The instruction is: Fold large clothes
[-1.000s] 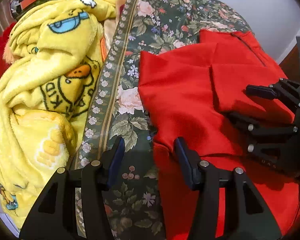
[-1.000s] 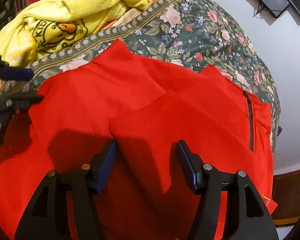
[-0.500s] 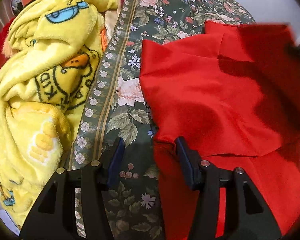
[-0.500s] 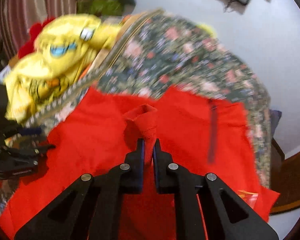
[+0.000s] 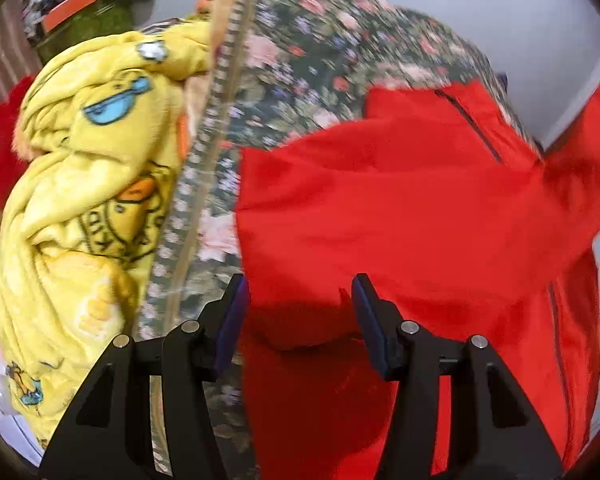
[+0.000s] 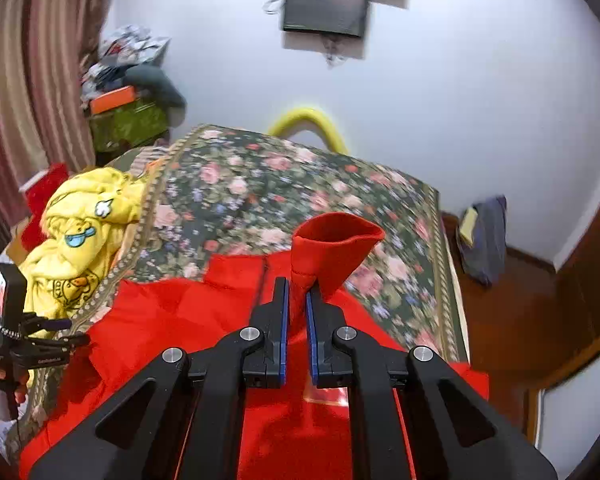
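Your large red fabric garment (image 5: 400, 216) lies spread on the dark floral bedspread (image 6: 260, 184), one bunched fold lifted clear of it. Your right gripper (image 6: 296, 300) has its jaws clamped on that fold, the cloth flaring above the pads. Your left gripper (image 5: 296, 300) hangs with jaws apart over the garment's left edge, pinching nothing. A fluffy yellow cartoon-print blanket (image 5: 88, 200) sits heaped beside it.

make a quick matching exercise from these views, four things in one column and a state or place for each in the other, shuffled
Things:
1. right tongs
2. left tongs
3. yellow blanket
4. wall screen

States or places:
A. bunched up beside the floral bedspread
B. open above the red garment
C. mounted high above the bed
D. shut on a pinch of red cloth

Pairs: 1-D, 2-B, 3-A, 4-C
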{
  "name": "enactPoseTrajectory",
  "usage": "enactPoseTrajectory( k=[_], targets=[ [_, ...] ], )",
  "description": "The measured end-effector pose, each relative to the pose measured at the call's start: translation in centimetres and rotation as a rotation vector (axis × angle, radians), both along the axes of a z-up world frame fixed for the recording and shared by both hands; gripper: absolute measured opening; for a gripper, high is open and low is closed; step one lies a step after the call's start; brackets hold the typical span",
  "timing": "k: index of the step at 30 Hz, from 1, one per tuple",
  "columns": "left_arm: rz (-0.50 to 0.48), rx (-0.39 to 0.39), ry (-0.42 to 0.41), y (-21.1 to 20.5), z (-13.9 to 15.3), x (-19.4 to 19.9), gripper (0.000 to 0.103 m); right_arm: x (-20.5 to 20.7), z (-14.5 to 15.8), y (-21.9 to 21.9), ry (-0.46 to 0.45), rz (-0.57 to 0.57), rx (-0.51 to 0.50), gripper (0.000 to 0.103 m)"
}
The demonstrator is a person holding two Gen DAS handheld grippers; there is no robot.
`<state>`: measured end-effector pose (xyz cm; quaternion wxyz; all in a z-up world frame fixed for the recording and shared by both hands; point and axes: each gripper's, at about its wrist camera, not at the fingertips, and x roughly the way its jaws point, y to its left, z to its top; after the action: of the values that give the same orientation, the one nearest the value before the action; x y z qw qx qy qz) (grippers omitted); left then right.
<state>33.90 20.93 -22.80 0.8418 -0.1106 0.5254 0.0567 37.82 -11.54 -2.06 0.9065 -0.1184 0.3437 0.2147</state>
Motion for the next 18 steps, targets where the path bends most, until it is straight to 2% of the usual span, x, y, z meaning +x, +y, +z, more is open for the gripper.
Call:
enactPoseTrajectory(
  k=[3, 7, 16, 18],
  targets=[
    [-0.042, 0.035, 0.059, -2.2, -1.7, 0.7, 0.053, 0.0, -1.4, -2.8, 0.043, -0.039, 0.020, 0.007],
    [-0.059, 0.050, 0.095, -3.9, -3.1, 0.6, 0.053, 0.3, -4.2, -6.0, 0.125, -0.087, 0.026, 0.007],
    [-0.069, 0.086, 0.085, -5.2, -3.7, 0.1, 0.054, 1.2, -13.0, -12.2, 0.415, -0.203, 0.098, 0.007],
    [-0.075, 0.092, 0.085, -5.3, -3.7, 0.0, 0.054, 0.9, -14.0, -13.2, 0.458, -0.211, 0.114, 0.007]
  ],
)
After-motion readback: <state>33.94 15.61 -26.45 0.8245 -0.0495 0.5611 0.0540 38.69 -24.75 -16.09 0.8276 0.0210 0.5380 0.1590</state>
